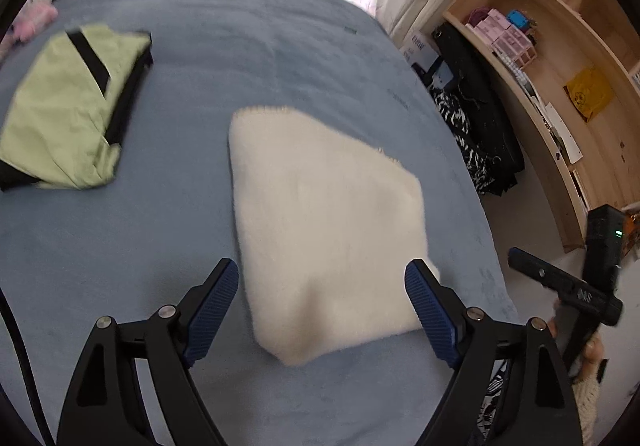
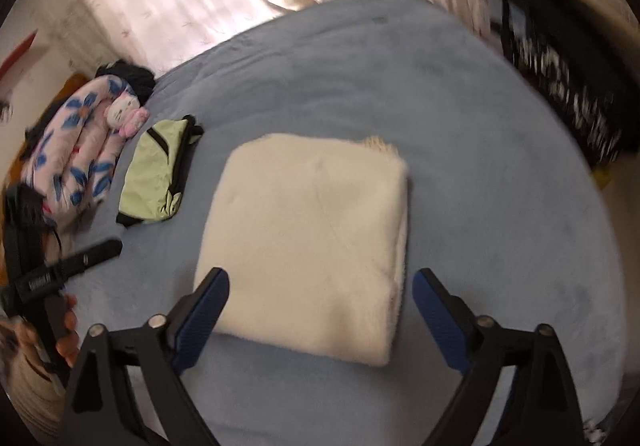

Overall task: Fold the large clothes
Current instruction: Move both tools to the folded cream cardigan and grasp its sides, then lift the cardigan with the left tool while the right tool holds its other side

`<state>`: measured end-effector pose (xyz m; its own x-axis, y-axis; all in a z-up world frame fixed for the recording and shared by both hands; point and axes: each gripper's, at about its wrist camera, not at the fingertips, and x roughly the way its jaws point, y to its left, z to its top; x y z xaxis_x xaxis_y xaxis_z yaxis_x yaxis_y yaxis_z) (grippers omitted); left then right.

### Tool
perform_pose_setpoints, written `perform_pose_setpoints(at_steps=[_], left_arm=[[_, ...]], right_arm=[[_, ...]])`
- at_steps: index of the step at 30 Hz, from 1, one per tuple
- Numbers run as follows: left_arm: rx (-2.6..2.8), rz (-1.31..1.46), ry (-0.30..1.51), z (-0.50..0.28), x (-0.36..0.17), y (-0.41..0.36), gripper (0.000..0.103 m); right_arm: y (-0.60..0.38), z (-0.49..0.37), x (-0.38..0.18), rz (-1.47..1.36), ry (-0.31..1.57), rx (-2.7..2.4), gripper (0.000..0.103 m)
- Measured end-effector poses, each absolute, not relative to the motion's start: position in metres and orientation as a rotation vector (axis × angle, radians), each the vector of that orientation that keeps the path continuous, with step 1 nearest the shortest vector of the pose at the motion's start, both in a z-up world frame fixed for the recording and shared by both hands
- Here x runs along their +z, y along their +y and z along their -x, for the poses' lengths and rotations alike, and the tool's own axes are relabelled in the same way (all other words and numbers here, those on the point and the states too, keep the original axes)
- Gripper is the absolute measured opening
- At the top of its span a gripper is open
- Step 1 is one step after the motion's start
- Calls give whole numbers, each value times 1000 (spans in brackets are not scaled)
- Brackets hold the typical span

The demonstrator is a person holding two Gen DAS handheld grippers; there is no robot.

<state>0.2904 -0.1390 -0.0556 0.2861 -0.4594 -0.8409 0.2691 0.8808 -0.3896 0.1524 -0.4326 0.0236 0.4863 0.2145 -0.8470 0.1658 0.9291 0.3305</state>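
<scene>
1. My left gripper [image 1: 322,278] hangs with jaws spread wide and nothing between them, above the near edge of the folded cream fleece garment [image 1: 320,206].
2. My right gripper [image 2: 320,288] is likewise spread and empty over the same garment [image 2: 308,234].
3. The garment lies folded on the blue bedspread [image 1: 200,46].
4. A folded green-and-black garment [image 1: 68,106] sits well apart, to its left.

Blue bed [image 2: 500,206] carries cream garment [image 2: 308,242] (folded), green garment [image 2: 154,176].

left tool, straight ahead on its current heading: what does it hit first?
Probably the folded cream garment: the open left tool straddles its near end without touching, above the blue bedcover. Height over the fabric is unclear.
</scene>
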Motion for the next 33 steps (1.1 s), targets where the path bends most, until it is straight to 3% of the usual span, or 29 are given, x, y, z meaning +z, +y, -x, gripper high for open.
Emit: perform_pose_setpoints(at_steps=[7, 16, 25, 30, 33], left_arm=[[-550, 261, 1369, -320, -138, -142, 84], [-594, 333, 1399, -341, -194, -145, 84], [-641, 373, 1377, -351, -223, -150, 92], [-677, 398, 1374, -358, -234, -155, 98], [-688, 405, 1381, -361, -242, -160, 103]], right_arm=[[-476, -181, -56, -536, 1173, 66, 94], [-491, -201, -131, -711, 1263, 232, 94], [-460, -218, -166, -698, 1301, 391, 94], [-448, -231, -171, -678, 1276, 414, 103], [-450, -235, -178, -704, 1270, 412, 103]])
